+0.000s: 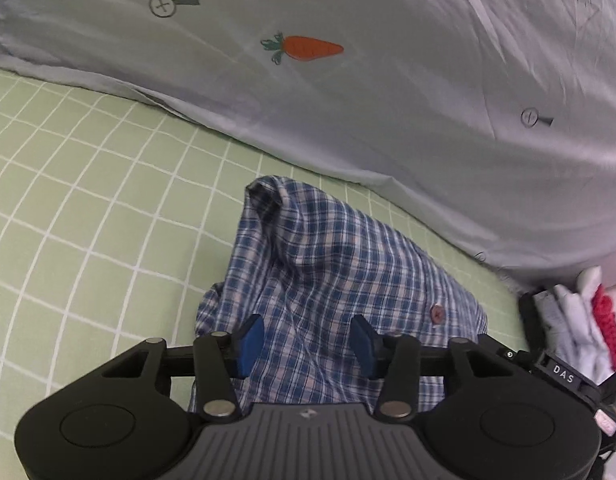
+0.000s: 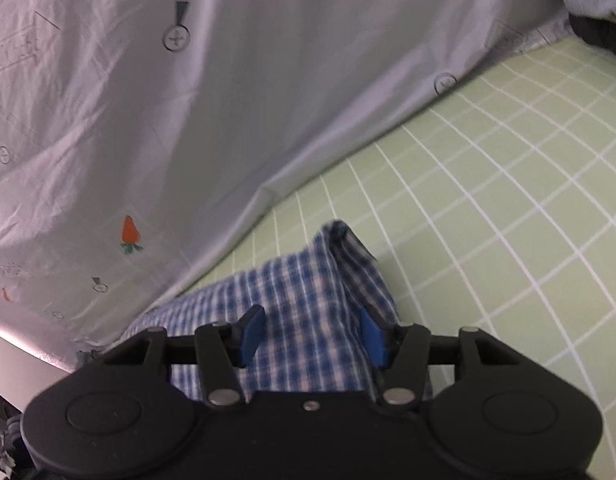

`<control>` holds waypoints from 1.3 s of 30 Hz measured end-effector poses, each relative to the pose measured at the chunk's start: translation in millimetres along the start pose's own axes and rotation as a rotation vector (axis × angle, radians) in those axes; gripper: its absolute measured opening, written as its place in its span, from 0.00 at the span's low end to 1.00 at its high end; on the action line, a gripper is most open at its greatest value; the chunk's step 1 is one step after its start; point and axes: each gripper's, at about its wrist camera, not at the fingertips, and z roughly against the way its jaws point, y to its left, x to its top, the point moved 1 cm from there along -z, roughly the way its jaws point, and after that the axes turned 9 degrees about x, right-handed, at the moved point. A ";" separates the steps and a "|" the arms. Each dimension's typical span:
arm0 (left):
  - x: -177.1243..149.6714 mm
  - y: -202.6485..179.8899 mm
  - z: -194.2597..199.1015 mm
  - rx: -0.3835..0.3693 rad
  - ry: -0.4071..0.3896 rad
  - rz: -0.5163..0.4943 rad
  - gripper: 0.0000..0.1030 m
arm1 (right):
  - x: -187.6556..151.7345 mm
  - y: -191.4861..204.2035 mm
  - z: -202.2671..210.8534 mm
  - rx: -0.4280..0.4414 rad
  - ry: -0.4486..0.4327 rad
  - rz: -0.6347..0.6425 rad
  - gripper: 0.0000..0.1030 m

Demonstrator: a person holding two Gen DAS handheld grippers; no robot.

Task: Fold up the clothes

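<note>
**Both claws spread over the plaid shirt**

Our left claw (image 1: 308, 340) is spread, pinching nothing; blue pads (image 1: 250, 342) flank the shirt (image 1: 327, 272) below. It is blue-and-white plaid, bunched into a peaked heap, one reddish button (image 1: 437, 314) showing. Our right claw (image 2: 309, 334) is likewise spread above the same shirt (image 2: 304, 292). The shirt lies on the green gridded sheet (image 1: 88, 220), close to the grey duvet (image 1: 387, 80) with a carrot print (image 1: 308, 47).
</note>
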 end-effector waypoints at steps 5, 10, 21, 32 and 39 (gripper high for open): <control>2.0 0.1 -19.0 0.049 0.004 0.034 0.16 | -4.4 0.1 -7.7 0.004 0.024 0.014 0.35; -2.2 2.8 0.6 0.103 -0.081 0.059 0.00 | -6.3 3.9 -5.1 -0.010 -0.013 0.048 0.05; -4.1 31.6 39.2 0.237 -0.162 0.091 0.36 | -4.1 20.5 -14.1 -0.142 0.012 0.238 0.09; -8.7 19.6 14.2 0.100 -0.001 -0.019 0.93 | -8.5 32.2 -22.5 -0.142 0.109 0.291 1.00; -10.6 9.7 -11.5 0.083 0.040 -0.060 0.93 | -7.9 17.0 -34.1 -0.124 0.173 0.247 1.00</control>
